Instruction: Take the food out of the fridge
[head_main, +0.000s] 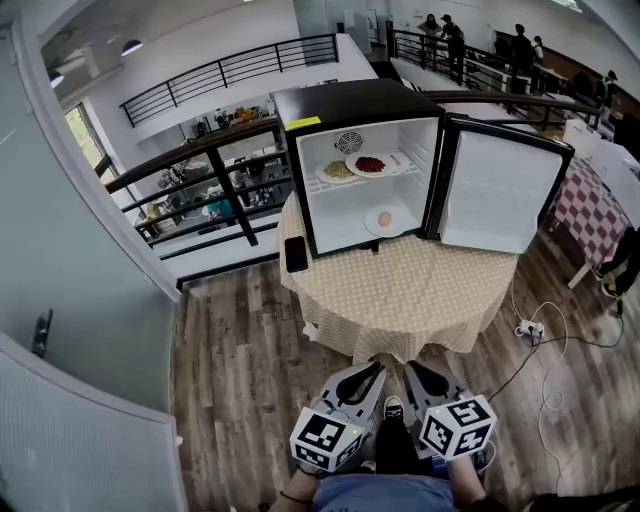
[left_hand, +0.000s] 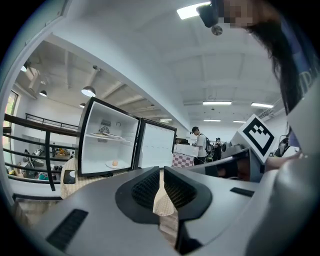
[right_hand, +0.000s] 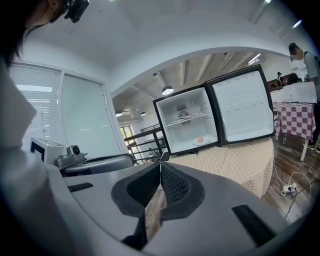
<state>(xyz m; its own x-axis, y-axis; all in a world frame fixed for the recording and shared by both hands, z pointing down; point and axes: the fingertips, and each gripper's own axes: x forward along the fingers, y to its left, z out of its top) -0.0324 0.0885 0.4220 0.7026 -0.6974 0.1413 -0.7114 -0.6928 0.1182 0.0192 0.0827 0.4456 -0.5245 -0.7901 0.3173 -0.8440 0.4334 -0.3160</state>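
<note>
A small black fridge (head_main: 360, 105) stands on a round table (head_main: 400, 290) with its door (head_main: 500, 190) swung open to the right. Two plates of food, one yellowish (head_main: 338, 170) and one red (head_main: 370, 164), sit on its upper shelf. On the fridge floor lies a plate with a small bun (head_main: 384, 219). The bun plate (left_hand: 115, 163) also shows in the left gripper view, and the bun (right_hand: 200, 140) in the right one. My left gripper (head_main: 374, 369) and right gripper (head_main: 412, 368) are held low, short of the table, both shut and empty.
A black phone (head_main: 296, 254) lies on the table's left edge beside the fridge. A power strip and cable (head_main: 530, 328) lie on the wooden floor at right. A checkered table (head_main: 590, 205) stands far right. A railing (head_main: 215, 170) runs behind the table, and people stand in the background.
</note>
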